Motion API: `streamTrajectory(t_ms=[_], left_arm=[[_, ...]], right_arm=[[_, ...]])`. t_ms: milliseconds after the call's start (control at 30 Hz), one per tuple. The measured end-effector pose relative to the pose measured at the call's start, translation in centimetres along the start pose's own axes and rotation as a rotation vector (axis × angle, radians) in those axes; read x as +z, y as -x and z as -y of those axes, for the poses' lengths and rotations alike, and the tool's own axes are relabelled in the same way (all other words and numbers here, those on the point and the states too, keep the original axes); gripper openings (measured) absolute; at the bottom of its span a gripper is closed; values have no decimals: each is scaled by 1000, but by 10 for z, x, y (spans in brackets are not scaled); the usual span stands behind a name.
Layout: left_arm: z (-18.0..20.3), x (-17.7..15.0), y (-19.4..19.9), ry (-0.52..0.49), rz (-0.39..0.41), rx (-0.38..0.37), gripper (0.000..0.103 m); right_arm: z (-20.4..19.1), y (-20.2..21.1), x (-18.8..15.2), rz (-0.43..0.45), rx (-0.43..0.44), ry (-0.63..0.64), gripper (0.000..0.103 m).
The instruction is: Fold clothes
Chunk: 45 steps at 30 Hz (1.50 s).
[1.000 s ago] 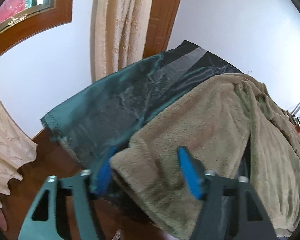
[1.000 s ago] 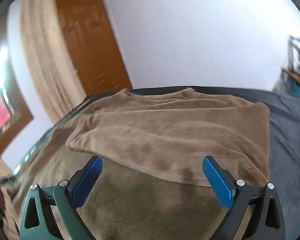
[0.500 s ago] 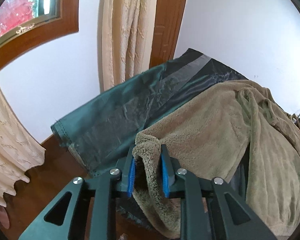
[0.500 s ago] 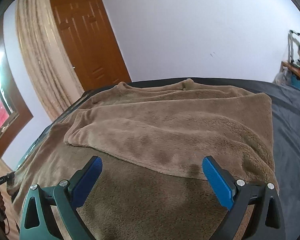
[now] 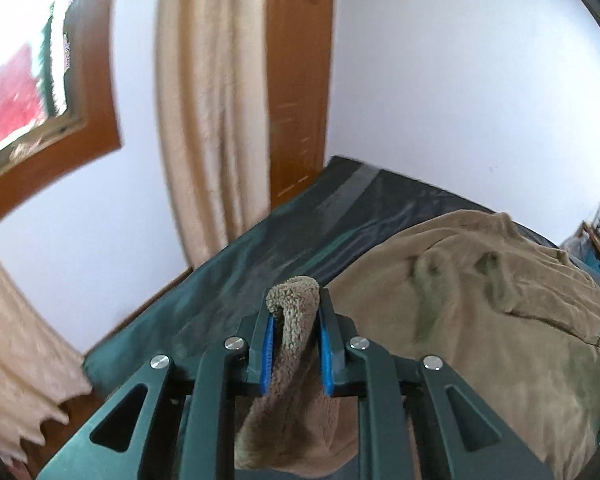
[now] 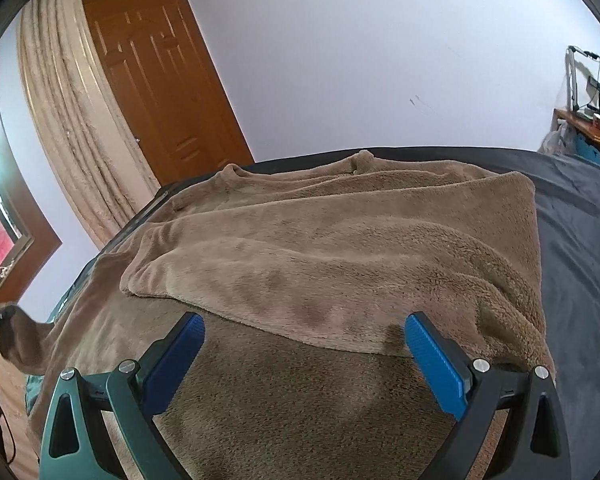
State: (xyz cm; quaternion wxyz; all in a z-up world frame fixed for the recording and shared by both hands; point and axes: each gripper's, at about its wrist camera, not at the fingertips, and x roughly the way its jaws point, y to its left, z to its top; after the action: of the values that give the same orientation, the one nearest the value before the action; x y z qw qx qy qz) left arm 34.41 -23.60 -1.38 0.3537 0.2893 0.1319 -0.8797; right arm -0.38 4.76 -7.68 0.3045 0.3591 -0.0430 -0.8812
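Note:
A brown fleece garment (image 6: pixel 340 248) lies spread on a bed, partly folded over itself. My left gripper (image 5: pixel 294 320) is shut on a corner of the brown fleece garment (image 5: pixel 480 320) and holds it lifted above the bed's edge. That lifted corner also shows at the far left of the right wrist view (image 6: pixel 20 332). My right gripper (image 6: pixel 304 344) is open and empty, hovering just above the near part of the garment, with its blue pads (image 6: pixel 436 364) wide apart.
The bed has a dark teal cover (image 5: pixel 260 256), dark grey on the right (image 6: pixel 580 240). A beige curtain (image 5: pixel 212 100), a brown door (image 6: pixel 160 92) and a window (image 5: pixel 20 60) stand behind. A cluttered desk (image 6: pixel 592 124) is at the far right.
My left gripper closed on the garment's corner and has lifted it up and over the bed. My right gripper stayed open, almost still.

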Motion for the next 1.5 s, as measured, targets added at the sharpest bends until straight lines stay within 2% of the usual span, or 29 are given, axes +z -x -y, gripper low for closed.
streamTrajectory(t_ms=[433, 867, 1200, 1500], left_arm=[[129, 45, -18, -173, 10, -94, 17], [241, 75, -18, -253, -30, -320, 17], [323, 51, -15, -341, -108, -464, 17], [393, -1, -10, -461, -202, -600, 17]], right_arm=[[6, -4, 0, -21, 3, -26, 102], [9, -6, 0, -37, 6, -37, 102], [9, -8, -1, -48, 9, -41, 102], [16, -9, -1, -57, 39, -77, 102]])
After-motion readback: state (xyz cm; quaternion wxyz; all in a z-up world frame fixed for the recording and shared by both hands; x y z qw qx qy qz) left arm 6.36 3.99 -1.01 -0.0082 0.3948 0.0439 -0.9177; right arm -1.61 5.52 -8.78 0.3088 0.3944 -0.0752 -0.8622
